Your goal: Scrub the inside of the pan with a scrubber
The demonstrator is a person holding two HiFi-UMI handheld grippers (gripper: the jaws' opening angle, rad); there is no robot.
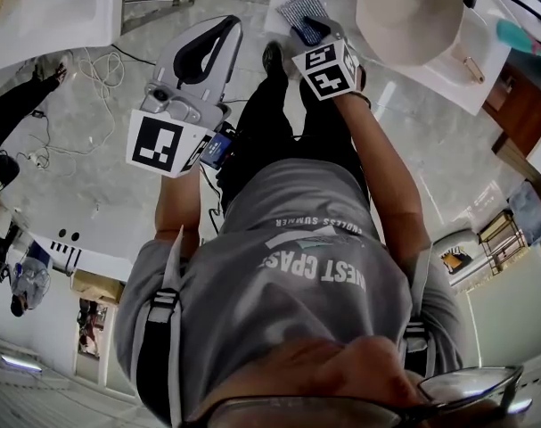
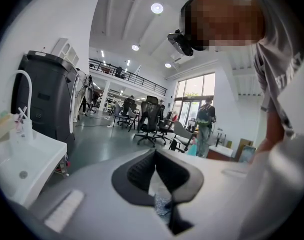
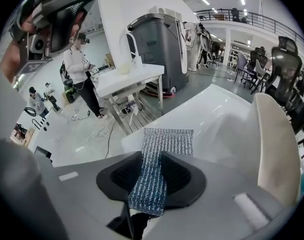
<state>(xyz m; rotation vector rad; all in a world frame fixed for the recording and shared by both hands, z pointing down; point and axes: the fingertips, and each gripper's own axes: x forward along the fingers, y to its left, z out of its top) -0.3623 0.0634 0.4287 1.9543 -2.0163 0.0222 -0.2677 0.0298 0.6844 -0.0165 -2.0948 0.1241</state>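
A silver mesh scrubber (image 3: pixel 167 141) runs between the jaws of my right gripper (image 3: pixel 152 156), which is shut on it. In the head view the scrubber (image 1: pixel 301 9) sticks out ahead of that gripper (image 1: pixel 310 29), over the near corner of a white table (image 1: pixel 457 69). A cream pan (image 1: pixel 404 12) stands on that table, just right of the scrubber. The right gripper view shows the pan (image 3: pixel 274 144) edge-on at the right. My left gripper (image 1: pixel 227 27) hangs over the floor, left of the table. Its tips meet and it holds nothing (image 2: pixel 155 154).
A second white table with a faucet (image 2: pixel 21 164) stands at the left beside a tall grey machine (image 2: pixel 46 99). Cables (image 1: pixel 92 69) lie on the floor. A teal object (image 1: pixel 520 36) rests at the pan table's right end, near a wooden cabinet (image 1: pixel 520 105). Office chairs and people stand further off.
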